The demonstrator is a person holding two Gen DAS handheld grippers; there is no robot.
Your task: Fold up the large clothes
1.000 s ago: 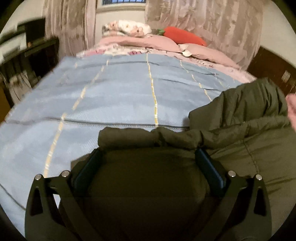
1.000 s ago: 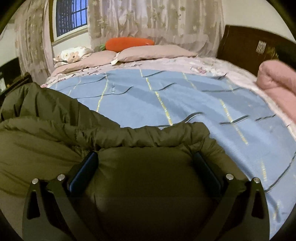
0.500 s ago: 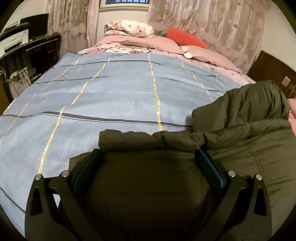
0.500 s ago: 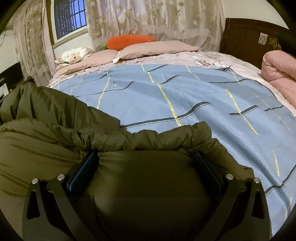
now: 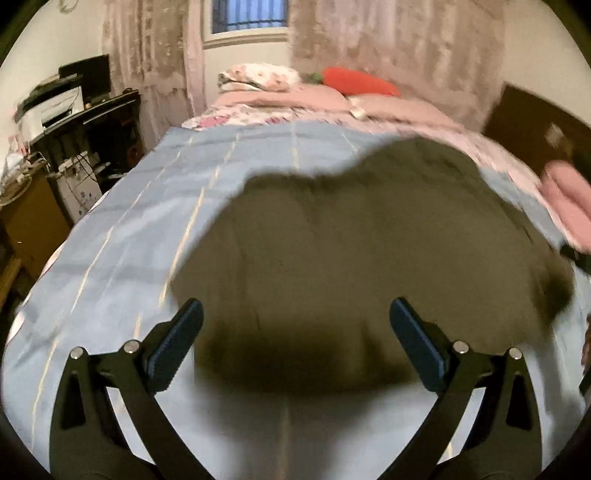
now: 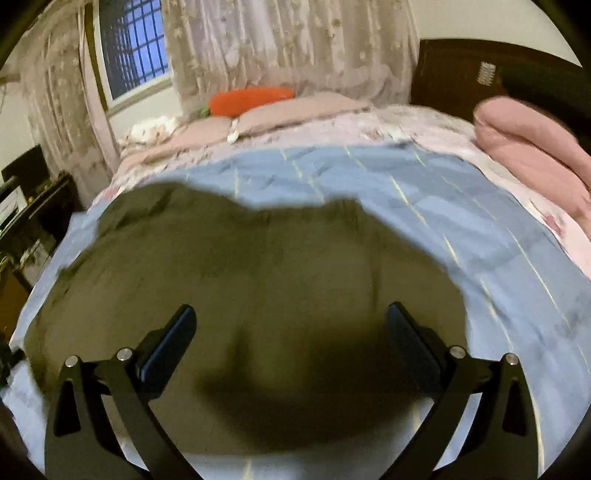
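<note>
A home bedroom — bed (image 5: pixel 155 206), pillows (image 6: pixel 295 107), lace curtains (image 6: pixel 295 40), window (image 5: pixel 251 14).

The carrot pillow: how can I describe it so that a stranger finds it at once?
Look at the far end of the bed, under the lace curtains. There, on the pink pillows, lies the carrot pillow. It is the only bright orange thing, long, with a green tuft at one end.
</note>
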